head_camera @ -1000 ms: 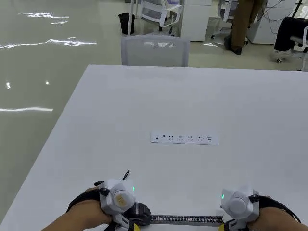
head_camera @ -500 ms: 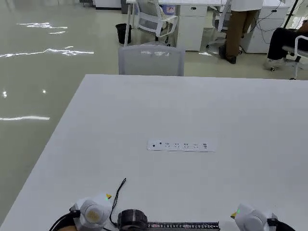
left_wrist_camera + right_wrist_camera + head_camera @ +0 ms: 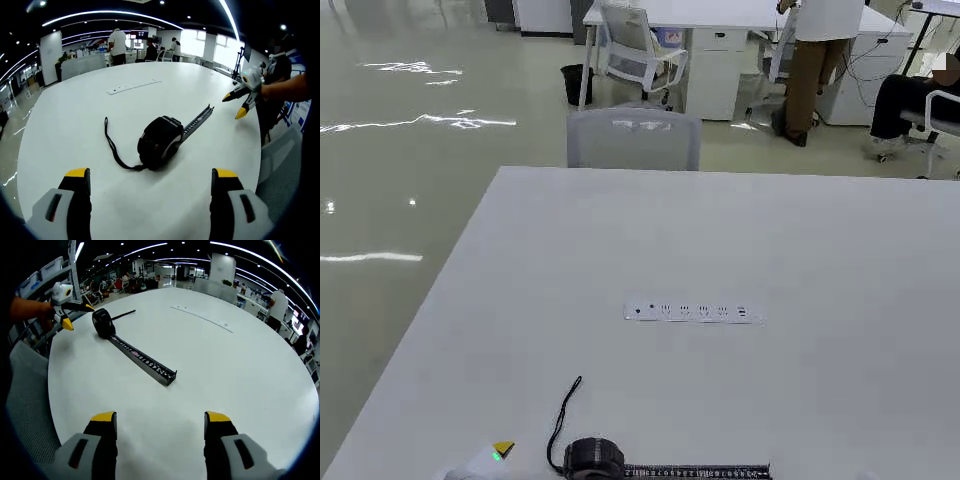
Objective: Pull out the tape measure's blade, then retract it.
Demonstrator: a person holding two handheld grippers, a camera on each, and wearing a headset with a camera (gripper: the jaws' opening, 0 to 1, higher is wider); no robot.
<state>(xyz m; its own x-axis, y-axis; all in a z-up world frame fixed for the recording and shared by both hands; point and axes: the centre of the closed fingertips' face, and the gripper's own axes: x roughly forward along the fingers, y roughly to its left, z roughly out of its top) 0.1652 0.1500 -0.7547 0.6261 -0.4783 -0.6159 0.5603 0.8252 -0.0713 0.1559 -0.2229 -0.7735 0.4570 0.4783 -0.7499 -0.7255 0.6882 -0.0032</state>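
Tape measure (image 3: 160, 141): one; grippers (image 3: 151, 173) (image 3: 161, 415): two.

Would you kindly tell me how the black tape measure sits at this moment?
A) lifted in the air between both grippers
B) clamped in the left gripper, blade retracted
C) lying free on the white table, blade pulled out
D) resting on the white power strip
C: the black tape measure lies on the white table with its blade stretched out flat, while the left gripper and right gripper are open and apart from it.
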